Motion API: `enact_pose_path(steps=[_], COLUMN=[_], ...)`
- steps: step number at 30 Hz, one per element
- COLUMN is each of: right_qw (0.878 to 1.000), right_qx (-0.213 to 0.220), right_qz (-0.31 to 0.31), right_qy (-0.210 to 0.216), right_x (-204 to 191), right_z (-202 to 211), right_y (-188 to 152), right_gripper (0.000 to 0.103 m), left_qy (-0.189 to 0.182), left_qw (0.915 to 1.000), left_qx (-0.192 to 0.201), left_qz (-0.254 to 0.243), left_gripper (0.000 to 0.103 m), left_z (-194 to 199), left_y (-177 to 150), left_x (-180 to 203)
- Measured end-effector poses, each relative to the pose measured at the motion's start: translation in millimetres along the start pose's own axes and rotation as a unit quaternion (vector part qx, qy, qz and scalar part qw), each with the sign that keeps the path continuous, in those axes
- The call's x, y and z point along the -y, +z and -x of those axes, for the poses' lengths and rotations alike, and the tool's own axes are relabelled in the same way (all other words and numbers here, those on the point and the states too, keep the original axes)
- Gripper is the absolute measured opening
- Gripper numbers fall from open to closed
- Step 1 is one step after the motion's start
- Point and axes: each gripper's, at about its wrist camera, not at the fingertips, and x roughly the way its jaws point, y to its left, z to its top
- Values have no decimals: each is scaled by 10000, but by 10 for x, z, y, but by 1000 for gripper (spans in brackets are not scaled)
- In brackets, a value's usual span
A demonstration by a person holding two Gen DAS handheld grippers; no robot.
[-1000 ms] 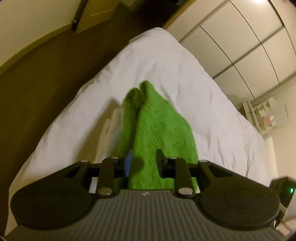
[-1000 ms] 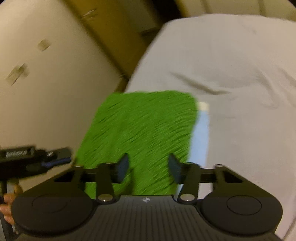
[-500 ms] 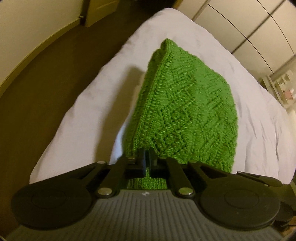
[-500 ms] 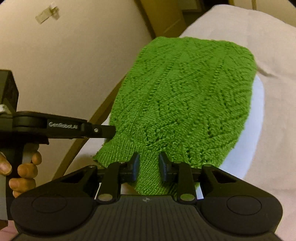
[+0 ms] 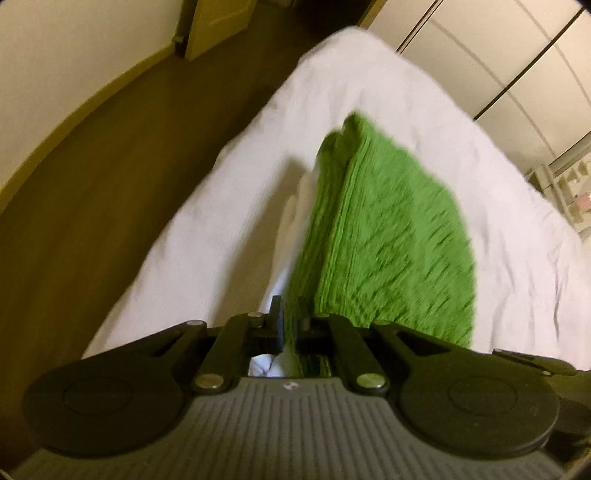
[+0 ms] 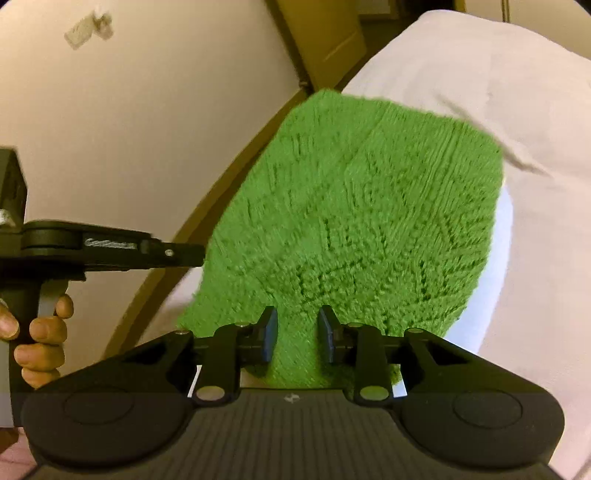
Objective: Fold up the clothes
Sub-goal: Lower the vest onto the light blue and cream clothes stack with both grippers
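Item: green knitted garment (image 5: 388,236), chunky textured stitch, folded into layers, lying on a white bed sheet (image 5: 229,229) near the corner of the bed; motion blur softens the knit pattern in both views. A pale white or light-blue cloth (image 6: 495,266) shows under the garment's right edge in the right wrist view. Left gripper (image 5: 290,325): jaws drawn close together with a narrow strip of the green knit pinched between them at the garment's near left edge. Right gripper (image 6: 297,332): jaws moderately apart, a band of the near hem lying between the fingers; the pads do not visibly press the fabric, so a firm hold cannot be confirmed. In the right wrist view the left gripper reaches in from the left, its tip touching the garment's left edge, with a person's hand (image 6: 37,332) wrapped round its handle. Surroundings: dark brown floor (image 5: 92,192) beside the bed, cream wall (image 6: 147,110) with a tan skirting board, a wooden door (image 5: 218,26) at the far end, pale wardrobe panels (image 5: 498,59) on the right, and a blurred white shelf unit (image 5: 565,188) beyond.
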Motion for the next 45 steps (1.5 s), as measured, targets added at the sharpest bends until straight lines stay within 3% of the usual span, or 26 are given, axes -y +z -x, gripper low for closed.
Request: enact_pose_path(steps=[4, 7, 14, 18, 22, 26, 37, 45], right_qw=[9996, 9988, 10000, 9981, 9986, 9982, 9981, 9992], right_qx=[247, 402, -89, -606, -520, -451, -364, 103], right_qz=[-121, -237, 20, -12, -77, 396, 444, -76], right_qy=[102, 113, -21, -61, 30, -58, -224, -374], right_x=[64, 150, 166, 102, 70, -71, -6, 102], right_z=[235, 239, -107, -432, -646, -725, -387, 223], right_y=[202, 487, 934, 798, 684, 645, 570, 369], right_gripper=[30, 30, 29, 28, 28, 28, 29, 30], left_qy=[-204, -248, -216, -34, 62, 82, -233, -93], left_qw=[9991, 9985, 9983, 9972, 9976, 9980, 9977, 9957], left_qx=[165, 166, 40, -339, -428, -470, -495, -536], left_qz=[-347, -453, -541, -672, -539, -409, -392, -746], left_gripper=[3, 3, 3, 1, 2, 2, 2, 2], left_z=[220, 152, -265, -549, -640, -709, -537, -391], left_y=[117, 189, 392, 400, 375, 376, 527, 490], left_x=[166, 274, 417, 341, 129, -54, 11, 146])
